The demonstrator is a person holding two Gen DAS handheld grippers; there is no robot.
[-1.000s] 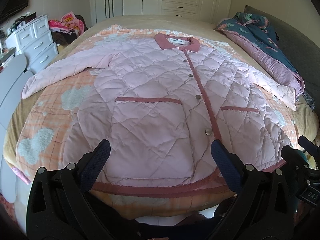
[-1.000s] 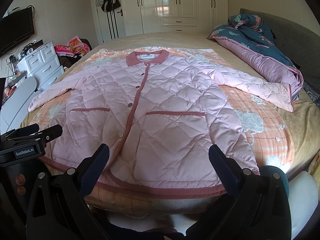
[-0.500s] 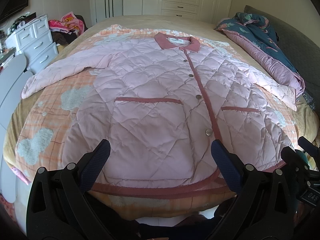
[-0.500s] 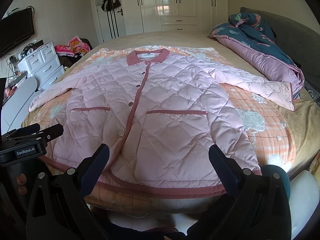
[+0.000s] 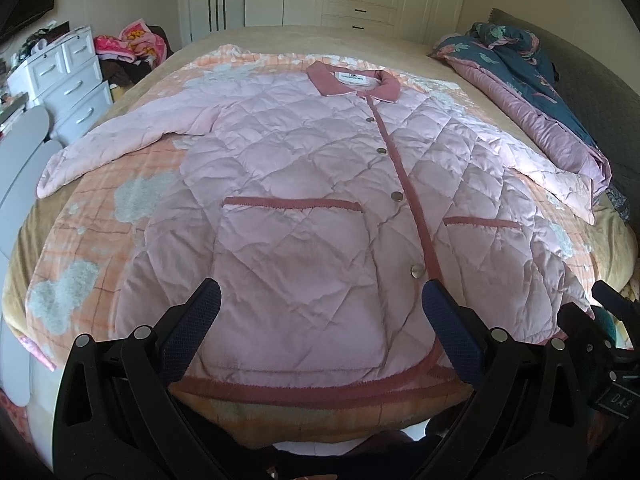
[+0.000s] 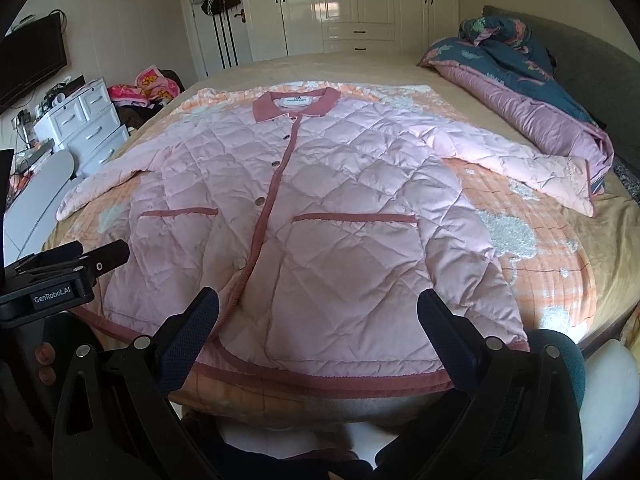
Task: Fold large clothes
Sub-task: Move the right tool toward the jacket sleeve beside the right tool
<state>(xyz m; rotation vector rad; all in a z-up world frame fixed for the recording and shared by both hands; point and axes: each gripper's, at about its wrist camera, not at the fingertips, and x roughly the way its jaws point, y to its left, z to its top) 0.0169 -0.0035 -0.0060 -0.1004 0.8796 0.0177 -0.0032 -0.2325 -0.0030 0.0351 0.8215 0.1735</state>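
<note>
A pink quilted jacket (image 5: 304, 200) (image 6: 320, 208) with dark pink trim lies flat and buttoned on the bed, collar at the far end, both sleeves spread out to the sides. My left gripper (image 5: 320, 312) hovers open just above the hem near the bed's foot, left of the button line. My right gripper (image 6: 318, 316) is open too, over the hem on the right half. Neither holds anything. In the right wrist view the left gripper's body (image 6: 60, 280) shows at the left edge; in the left wrist view the right gripper's body (image 5: 600, 320) shows at the right edge.
An orange checked blanket (image 5: 100, 216) lies under the jacket on the bed. A bundled blue and purple duvet (image 6: 520, 80) sits at the far right by the headboard. White drawers (image 6: 80, 124) and a clothes pile (image 6: 148, 88) stand at the left. Wardrobes (image 6: 360, 4) line the far wall.
Both views have shifted very slightly; the jacket and both open grippers stay as they were.
</note>
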